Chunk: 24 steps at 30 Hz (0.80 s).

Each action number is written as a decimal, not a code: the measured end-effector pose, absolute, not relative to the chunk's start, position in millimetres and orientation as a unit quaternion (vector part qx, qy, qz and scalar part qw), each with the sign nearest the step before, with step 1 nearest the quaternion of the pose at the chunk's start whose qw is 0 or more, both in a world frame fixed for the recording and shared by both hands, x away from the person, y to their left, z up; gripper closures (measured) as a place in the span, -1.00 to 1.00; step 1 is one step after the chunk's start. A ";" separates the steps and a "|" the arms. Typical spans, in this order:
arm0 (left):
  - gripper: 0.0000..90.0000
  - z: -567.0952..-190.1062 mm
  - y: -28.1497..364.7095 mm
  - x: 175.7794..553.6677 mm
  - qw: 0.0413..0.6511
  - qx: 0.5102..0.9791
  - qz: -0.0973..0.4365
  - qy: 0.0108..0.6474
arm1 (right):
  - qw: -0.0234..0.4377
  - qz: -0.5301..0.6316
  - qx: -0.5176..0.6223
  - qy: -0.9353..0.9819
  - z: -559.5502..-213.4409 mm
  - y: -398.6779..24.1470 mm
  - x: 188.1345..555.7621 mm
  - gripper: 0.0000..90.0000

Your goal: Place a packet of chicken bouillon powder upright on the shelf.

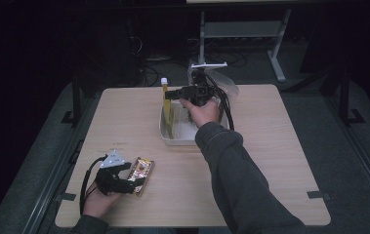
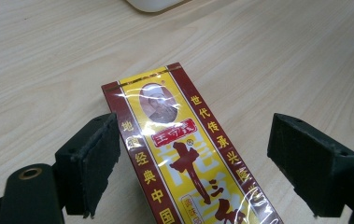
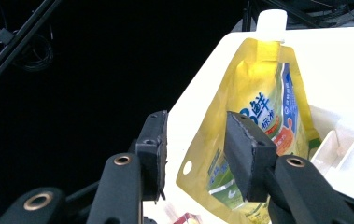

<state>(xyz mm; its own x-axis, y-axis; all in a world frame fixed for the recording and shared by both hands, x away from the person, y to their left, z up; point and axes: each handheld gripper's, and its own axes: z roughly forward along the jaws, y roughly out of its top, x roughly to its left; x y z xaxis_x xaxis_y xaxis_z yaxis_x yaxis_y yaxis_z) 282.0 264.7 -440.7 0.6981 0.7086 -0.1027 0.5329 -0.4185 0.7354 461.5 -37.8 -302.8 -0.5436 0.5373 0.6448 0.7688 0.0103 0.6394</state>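
One yellow pouch (image 1: 167,111), one red box (image 1: 140,176), one white bin (image 1: 190,137).

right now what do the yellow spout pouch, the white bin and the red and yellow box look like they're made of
Yellow spout pouch: flexible printed plastic film, creased, slightly glossy, with a hard white cap.
White bin: probably rigid moulded plastic, smooth and matte.
Red and yellow box: likely printed cardboard under clear film; glare streaks and wrinkles run across its face.
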 end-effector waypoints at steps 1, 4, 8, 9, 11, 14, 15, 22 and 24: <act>-0.63 -440.9 264.6 281.9 0.390 0.835 0.112 0.372 | 0.109 -0.528 -0.464 -0.703 -302.3 -38.3 460.9 0.30; -0.64 -441.4 264.6 282.1 0.389 0.835 0.112 0.374 | 0.111 -0.528 -0.460 -0.705 -300.6 -40.3 457.8 0.29; -0.64 -441.5 265.0 282.0 0.388 0.835 0.111 0.375 | 0.114 -0.529 -0.457 -0.706 -299.5 -43.9 453.9 0.27; -0.64 -441.6 265.0 281.9 0.387 0.835 0.112 0.375 | 0.114 -0.529 -0.456 -0.707 -299.3 -45.0 452.8 0.26; -0.64 -442.1 264.6 281.7 0.387 0.834 0.111 0.376 | 0.118 -0.530 -0.455 -0.706 -299.5 -47.1 450.9 0.24; -0.64 -442.5 264.3 282.0 0.386 0.835 0.111 0.376 | 0.122 -0.529 -0.451 -0.708 -300.2 -49.8 447.1 0.23; -0.64 -442.8 264.1 282.1 0.385 0.836 0.111 0.376 | 0.122 -0.529 -0.450 -0.709 -300.5 -50.4 446.2 0.22; -0.64 -444.3 263.0 282.2 0.381 0.837 0.110 0.377 | 0.125 -0.531 -0.444 -0.711 -301.3 -54.8 440.0 0.19; -0.64 -444.8 262.6 282.2 0.380 0.837 0.110 0.377 | 0.126 -0.530 -0.443 -0.712 -301.5 -56.0 438.3 0.18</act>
